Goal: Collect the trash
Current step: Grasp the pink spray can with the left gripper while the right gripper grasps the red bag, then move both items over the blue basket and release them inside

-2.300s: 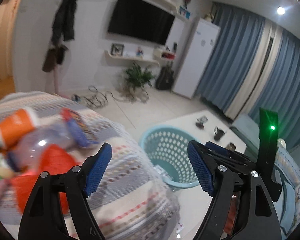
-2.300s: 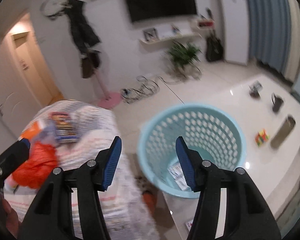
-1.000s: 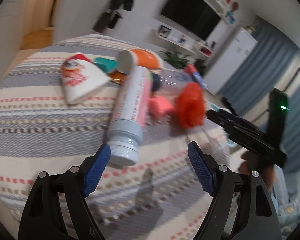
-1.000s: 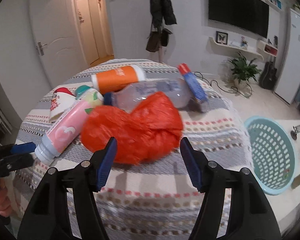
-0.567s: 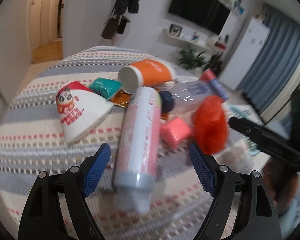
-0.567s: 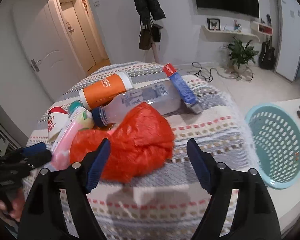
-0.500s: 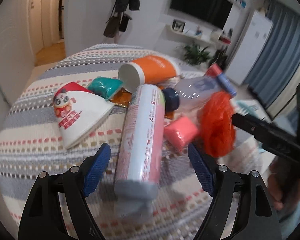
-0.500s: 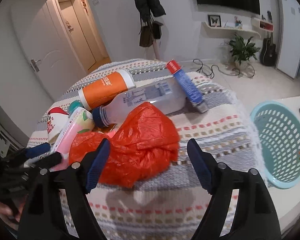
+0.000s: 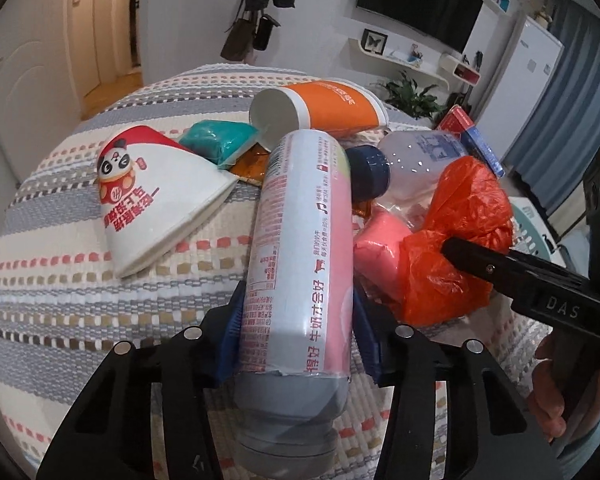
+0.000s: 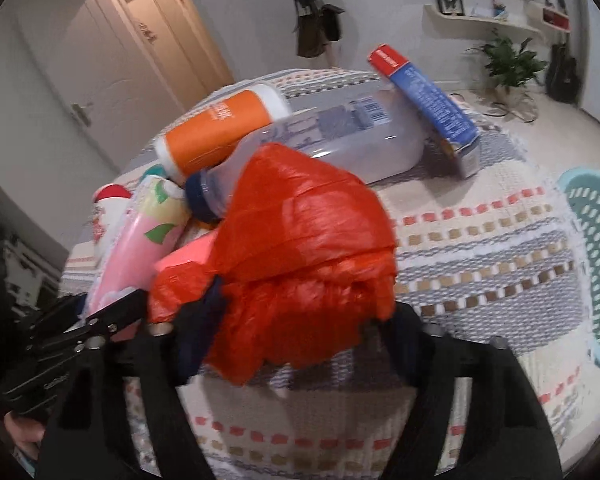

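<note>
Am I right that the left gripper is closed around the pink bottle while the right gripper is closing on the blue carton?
Not quite. The left gripper does clamp the pink bottle, but the right gripper is around the orange plastic bag, not the blue carton, which lies untouched farther back on the table. The right wrist view shows this.

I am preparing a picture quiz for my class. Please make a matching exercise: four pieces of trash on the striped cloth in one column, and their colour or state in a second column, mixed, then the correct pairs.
Things:
1. tall pink bottle
2. plastic bag
3. paper cup with panda
4. clear bottle

Descriptions:
A. red, crumpled, between the pads of the right hand-held gripper
B. dark blue cap, lying on its side
C. squeezed between the pads of the left hand-held gripper
D. white, flattened

Pairs: 1-C, 2-A, 3-D, 4-B
</note>
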### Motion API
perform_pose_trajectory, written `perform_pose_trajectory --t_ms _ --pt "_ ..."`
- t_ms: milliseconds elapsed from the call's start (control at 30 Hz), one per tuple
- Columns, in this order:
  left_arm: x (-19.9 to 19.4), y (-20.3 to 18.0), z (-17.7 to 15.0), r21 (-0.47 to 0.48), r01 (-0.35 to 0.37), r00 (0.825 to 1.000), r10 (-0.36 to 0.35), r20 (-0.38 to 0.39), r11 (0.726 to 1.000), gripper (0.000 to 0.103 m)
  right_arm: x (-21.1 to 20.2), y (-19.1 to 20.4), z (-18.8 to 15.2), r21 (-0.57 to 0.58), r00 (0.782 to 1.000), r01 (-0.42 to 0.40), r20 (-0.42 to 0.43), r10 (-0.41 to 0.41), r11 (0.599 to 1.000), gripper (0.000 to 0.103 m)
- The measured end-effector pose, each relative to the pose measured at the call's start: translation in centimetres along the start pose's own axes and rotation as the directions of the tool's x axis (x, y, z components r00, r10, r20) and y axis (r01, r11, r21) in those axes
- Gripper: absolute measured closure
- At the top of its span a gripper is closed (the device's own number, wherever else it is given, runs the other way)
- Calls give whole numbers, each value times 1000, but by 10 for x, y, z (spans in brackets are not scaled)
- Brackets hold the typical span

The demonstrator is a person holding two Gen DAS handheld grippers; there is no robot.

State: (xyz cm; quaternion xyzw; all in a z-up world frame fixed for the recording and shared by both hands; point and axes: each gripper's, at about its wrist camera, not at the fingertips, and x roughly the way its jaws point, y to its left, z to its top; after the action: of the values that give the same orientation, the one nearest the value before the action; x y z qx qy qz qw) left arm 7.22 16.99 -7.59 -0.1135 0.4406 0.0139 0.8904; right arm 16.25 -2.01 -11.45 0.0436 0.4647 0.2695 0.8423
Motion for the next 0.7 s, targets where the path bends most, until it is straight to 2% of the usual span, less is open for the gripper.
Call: perform_pose_trajectory --t_ms 67,167,400,600,700 --pt "-3 -1 -4 -16 14 1000 -14 10 1000 57 -5 2 -1 -17 1000 11 17 -11 1000 57" --pt "-12 -1 -10 -38 44 998 -43 43 998 57 -16 1 -4 -23 999 14 52 -13 1000 66" --pt "-52 -21 -14 -20 82 985 -78 153 996 57 -59 -6 -2 -11 988 19 156 -17 1000 68" --pt "-79 -53 -4 33 126 966 -131 225 991 57 -105 -13 2 -20 963 55 267 -47 998 68" --pt "-84 -73 3 65 153 958 -164 234 986 57 -128 -28 6 -7 941 105 323 -97 994 68"
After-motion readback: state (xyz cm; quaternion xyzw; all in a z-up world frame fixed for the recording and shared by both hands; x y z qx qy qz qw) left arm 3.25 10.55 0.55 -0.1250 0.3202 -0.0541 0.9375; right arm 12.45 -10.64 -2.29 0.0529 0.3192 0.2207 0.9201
